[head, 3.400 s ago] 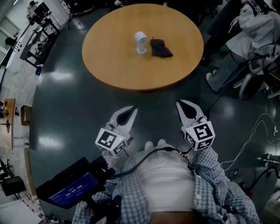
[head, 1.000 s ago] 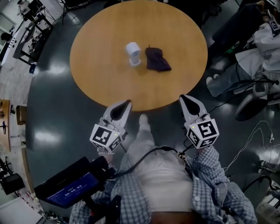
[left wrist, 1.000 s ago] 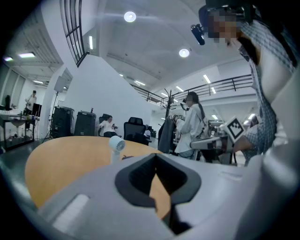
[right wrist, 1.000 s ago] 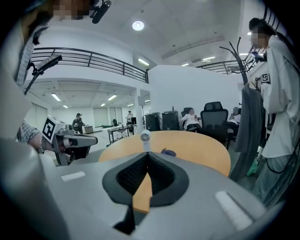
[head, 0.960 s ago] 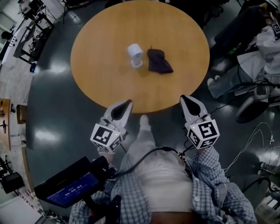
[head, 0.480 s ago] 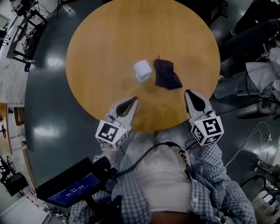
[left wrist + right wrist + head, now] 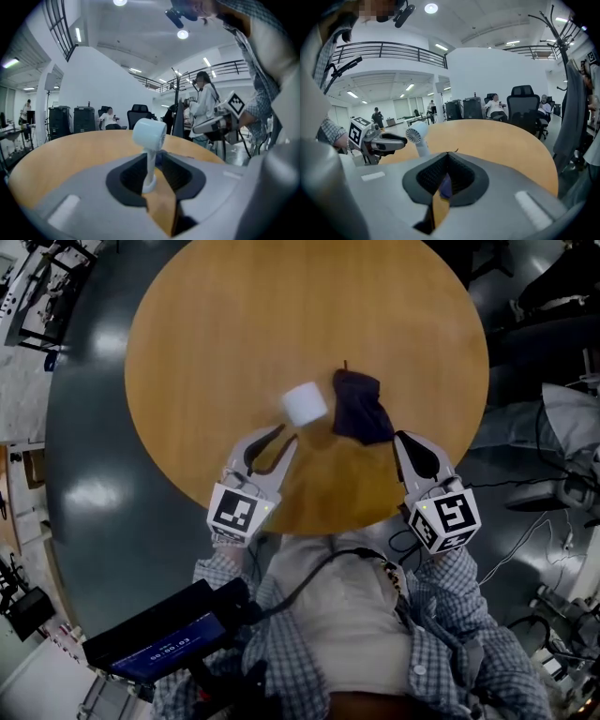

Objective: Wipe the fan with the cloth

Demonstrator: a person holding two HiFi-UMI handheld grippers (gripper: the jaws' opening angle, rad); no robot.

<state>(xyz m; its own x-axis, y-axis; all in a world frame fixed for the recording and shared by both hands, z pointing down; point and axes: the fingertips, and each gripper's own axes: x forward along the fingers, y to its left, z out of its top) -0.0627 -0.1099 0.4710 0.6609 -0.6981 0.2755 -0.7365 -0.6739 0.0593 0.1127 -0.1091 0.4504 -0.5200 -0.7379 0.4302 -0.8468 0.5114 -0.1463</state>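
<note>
Now over round table (image 7: 187, 352): left gripper (image 7: 284, 435), fingers (image 7: 241, 458) newly ajar, empty; right gripper (image 7: 405, 438), fingers (image 7: 419, 465) together; grey floor (image 7: 84, 456)

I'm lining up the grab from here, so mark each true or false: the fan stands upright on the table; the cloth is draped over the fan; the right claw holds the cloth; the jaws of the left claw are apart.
The fan stands upright on the table: true.
The cloth is draped over the fan: false. It lies on the table beside the fan.
The right claw holds the cloth: false. It is shut and empty, with the cloth just ahead of it.
The jaws of the left claw are apart: true. They have just been opening, with nothing between them and the fan ahead.
</note>
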